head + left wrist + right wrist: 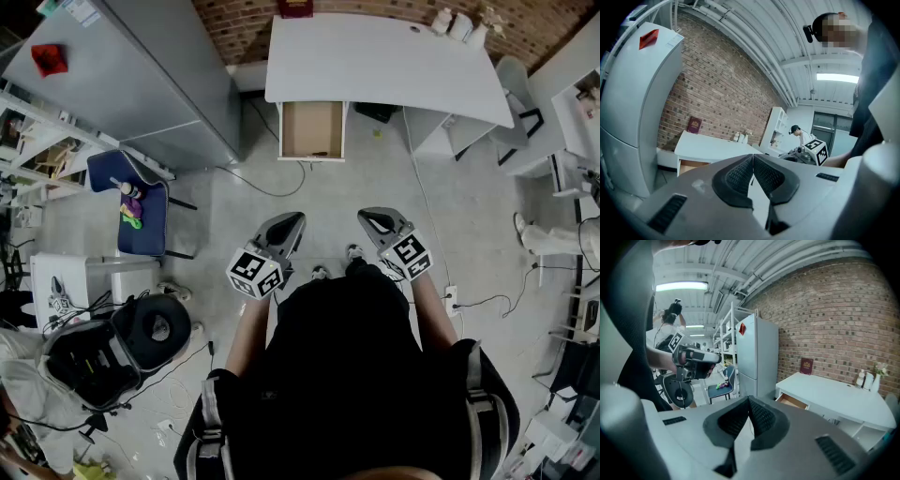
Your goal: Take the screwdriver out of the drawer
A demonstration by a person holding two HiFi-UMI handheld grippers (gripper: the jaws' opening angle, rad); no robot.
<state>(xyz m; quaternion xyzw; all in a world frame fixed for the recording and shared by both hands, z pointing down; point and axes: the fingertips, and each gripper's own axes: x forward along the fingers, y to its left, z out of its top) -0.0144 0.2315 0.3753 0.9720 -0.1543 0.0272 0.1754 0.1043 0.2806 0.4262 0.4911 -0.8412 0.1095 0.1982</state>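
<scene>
A white desk [375,61] stands against the brick wall, its wooden drawer [312,129] pulled open. A small dark item [322,154] lies at the drawer's front edge; it is too small to tell whether it is the screwdriver. I stand well back from the desk. My left gripper [292,221] and right gripper [367,217] are held side by side above the floor, pointing at the drawer. The left gripper [753,157] has its pads touching and nothing between them. The right gripper [749,401] is also shut and empty. The drawer [793,401] shows beyond its jaws.
A grey fridge [141,75] stands left of the desk. A blue chair [141,211] with small items and a black stool [155,323] are at my left. Cables and a power strip [450,298] lie on the floor. Bottles [459,23] and a red book [294,7] sit on the desk.
</scene>
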